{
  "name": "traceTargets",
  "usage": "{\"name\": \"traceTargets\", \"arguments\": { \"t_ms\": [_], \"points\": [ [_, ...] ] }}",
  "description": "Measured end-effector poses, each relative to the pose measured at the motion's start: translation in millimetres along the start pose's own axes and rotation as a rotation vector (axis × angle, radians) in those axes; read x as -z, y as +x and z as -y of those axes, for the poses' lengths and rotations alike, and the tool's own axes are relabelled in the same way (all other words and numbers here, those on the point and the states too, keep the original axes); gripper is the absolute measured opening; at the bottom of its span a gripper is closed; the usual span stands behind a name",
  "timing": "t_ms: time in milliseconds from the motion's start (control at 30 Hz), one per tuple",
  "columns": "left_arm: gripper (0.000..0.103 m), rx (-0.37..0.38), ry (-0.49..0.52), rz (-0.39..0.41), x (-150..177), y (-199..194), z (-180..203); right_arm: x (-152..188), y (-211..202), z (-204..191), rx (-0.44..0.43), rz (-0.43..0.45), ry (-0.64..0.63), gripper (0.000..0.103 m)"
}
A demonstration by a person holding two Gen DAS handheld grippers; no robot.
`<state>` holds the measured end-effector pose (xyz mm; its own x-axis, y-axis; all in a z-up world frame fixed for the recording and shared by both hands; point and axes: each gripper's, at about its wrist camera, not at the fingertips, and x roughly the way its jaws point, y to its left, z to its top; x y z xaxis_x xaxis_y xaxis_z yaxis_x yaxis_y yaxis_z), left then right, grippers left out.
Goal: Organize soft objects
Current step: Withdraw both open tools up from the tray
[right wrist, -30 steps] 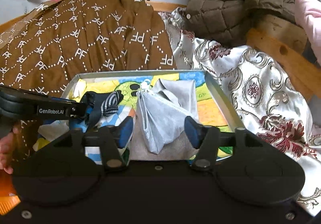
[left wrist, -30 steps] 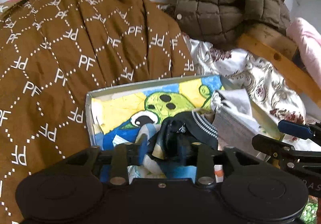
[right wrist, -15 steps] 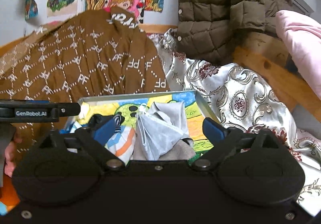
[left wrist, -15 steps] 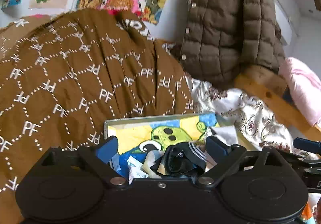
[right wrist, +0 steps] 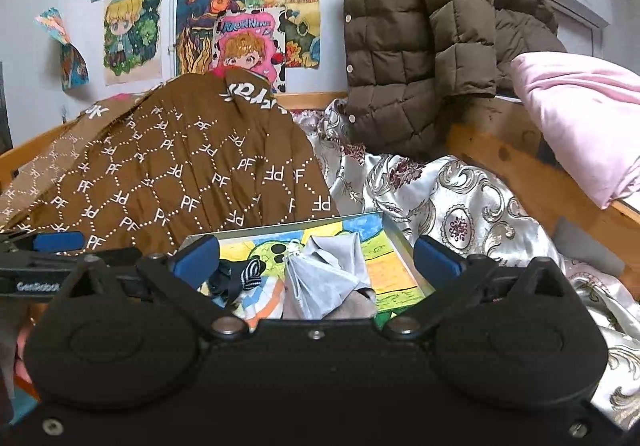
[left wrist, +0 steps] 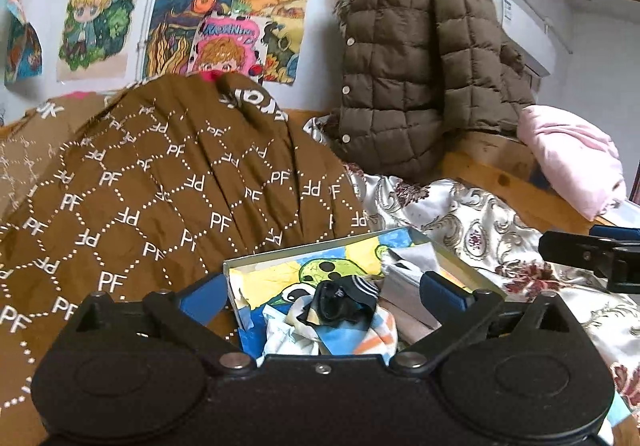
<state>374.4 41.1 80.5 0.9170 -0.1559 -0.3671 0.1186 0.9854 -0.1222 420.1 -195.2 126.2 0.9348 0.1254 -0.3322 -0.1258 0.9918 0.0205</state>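
An open shallow box [left wrist: 304, 251] with a bright cartoon lining sits on the bed. Inside lie a dark sock with a striped cuff [left wrist: 340, 302], a blue, white and orange cloth [left wrist: 332, 334] and a folded grey cloth [right wrist: 324, 278]. My left gripper [left wrist: 322, 292] hovers above the box's near end, its jaws opening wide, with nothing pressed between the pads. My right gripper [right wrist: 316, 260] hovers over the grey cloth, jaws also opening, holding nothing. In the right wrist view the sock [right wrist: 250, 274] lies left of the grey cloth, and the left gripper's fingers [right wrist: 56, 242] show at the left edge.
A brown quilt printed "PF" [left wrist: 160, 198] is heaped behind the box to the left. A brown puffer jacket [left wrist: 420, 66] hangs over the wooden bed rail [right wrist: 516, 162]. A pink pillow [right wrist: 584, 118] lies at right. Floral satin sheet [right wrist: 460, 206] spreads right of the box.
Both grippers opened from partly closed to wide and lifted back from the box. The left let go of the dark sock; the right let go of the grey cloth.
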Motion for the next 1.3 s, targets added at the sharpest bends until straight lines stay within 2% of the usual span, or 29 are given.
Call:
{"name": "traceTargets", "arguments": {
  "t_ms": [233, 433, 600, 667, 767, 1067, 1300],
  "points": [
    [0.102, -0.002, 0.005, 0.021, 6, -53, 16, 1, -73, 8, -0.022, 0.02, -0.019, 0.102],
    [0.102, -0.009, 0.012, 0.061, 21, -115, 29, 7, -145, 15, -0.042, 0.051, -0.023, 0.102],
    [0.102, -0.022, -0.098, 0.118, 41, -168, 32, 24, -211, 19, -0.056, 0.065, -0.023, 0.102],
    [0.102, -0.024, -0.141, 0.098, 52, -182, 36, 35, -240, 19, -0.064, 0.072, -0.019, 0.102],
    [0.102, 0.006, -0.16, 0.056, 62, -197, 45, 52, -278, 18, -0.071, 0.084, -0.007, 0.102],
    [0.102, 0.064, -0.094, 0.059, 100, -235, 77, 111, -362, 24, -0.028, 0.101, 0.004, 0.102],
    [0.102, 0.019, -0.129, 0.024, 129, -248, 87, 144, -390, 33, 0.003, 0.089, 0.031, 0.102]
  ]
}}
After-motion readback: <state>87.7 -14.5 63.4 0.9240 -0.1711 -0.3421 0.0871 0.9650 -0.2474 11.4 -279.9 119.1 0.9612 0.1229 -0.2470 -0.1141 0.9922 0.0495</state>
